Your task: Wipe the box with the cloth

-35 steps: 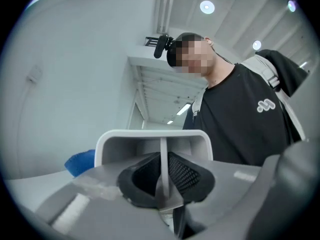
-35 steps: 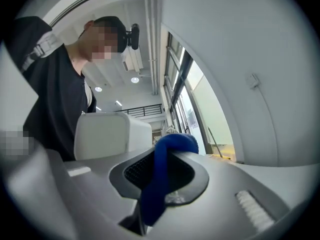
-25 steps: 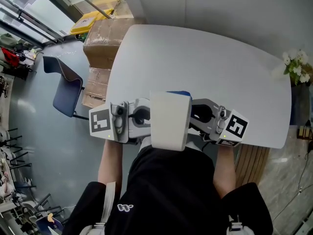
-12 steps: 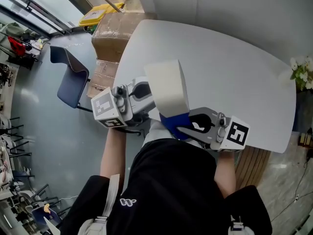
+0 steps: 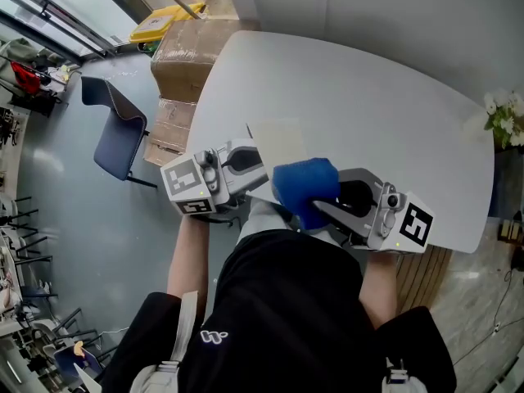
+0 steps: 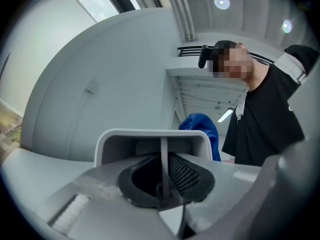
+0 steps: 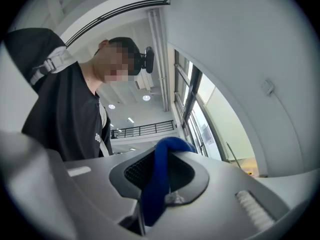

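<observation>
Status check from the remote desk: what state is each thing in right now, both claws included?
box: white, tilted, held up over the near edge of the table.
cloth: blue, bunched, against the box's near end.
left claw: shut on a thin wall of the box.
right claw: shut on the cloth.
chair: empty, standing away from the table.
cardboard cartons: closed, stacked.

I seem to be in an office building: a white surface (image 5: 368,113), a blue chair (image 5: 115,133) and stacked cardboard boxes (image 5: 184,64) far left, tall windows (image 7: 192,104), a balcony railing (image 7: 142,130).
</observation>
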Action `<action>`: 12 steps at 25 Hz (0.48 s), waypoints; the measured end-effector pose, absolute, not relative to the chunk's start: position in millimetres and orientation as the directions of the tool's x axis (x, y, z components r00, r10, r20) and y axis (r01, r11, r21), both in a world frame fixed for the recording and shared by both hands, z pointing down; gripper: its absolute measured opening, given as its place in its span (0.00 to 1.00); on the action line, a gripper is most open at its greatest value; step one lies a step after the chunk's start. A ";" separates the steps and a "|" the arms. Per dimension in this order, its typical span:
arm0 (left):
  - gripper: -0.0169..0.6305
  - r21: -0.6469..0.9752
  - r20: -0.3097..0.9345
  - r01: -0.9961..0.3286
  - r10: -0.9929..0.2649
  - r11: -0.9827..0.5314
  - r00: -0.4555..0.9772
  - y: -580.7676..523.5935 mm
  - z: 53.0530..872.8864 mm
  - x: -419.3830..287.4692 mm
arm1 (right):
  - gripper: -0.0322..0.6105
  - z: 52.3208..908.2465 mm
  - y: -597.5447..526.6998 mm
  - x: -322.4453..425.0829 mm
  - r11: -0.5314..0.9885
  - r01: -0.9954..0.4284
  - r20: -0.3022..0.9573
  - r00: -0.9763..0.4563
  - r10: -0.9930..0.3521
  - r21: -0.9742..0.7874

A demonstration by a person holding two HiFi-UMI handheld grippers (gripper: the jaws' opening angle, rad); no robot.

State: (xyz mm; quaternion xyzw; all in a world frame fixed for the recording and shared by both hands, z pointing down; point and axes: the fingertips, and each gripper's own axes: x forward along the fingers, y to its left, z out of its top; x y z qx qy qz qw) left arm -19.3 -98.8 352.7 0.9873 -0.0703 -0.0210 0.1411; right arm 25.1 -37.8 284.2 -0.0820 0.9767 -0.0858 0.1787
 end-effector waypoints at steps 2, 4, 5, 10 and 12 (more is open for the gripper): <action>0.10 0.283 -0.012 -0.109 -0.117 -0.953 0.993 -93.4 358.1 -16.5 | 0.14 277.9 -44.9 36.7 0.966 -0.165 -0.375 -0.898 -0.230 -0.197; 0.10 0.283 -0.011 -0.079 -0.086 -0.956 0.996 -86.9 360.1 -16.6 | 0.14 272.8 -53.9 46.7 0.956 -0.219 -0.411 -0.867 -0.282 -0.195; 0.10 0.283 -0.016 -0.060 -0.068 -0.957 0.998 -82.9 359.6 -17.0 | 0.14 273.4 -58.8 50.0 0.948 -0.248 -0.411 -0.857 -0.311 -0.200; 0.10 0.273 -0.074 0.045 0.026 -0.961 0.997 -64.8 349.7 -13.8 | 0.14 285.4 -78.5 60.3 0.899 -0.370 -0.350 -0.830 -0.433 -0.235; 0.10 0.267 -0.099 0.078 0.053 -0.961 0.994 -58.5 344.0 -12.4 | 0.14 288.5 -83.1 62.1 0.882 -0.407 -0.333 -0.819 -0.468 -0.239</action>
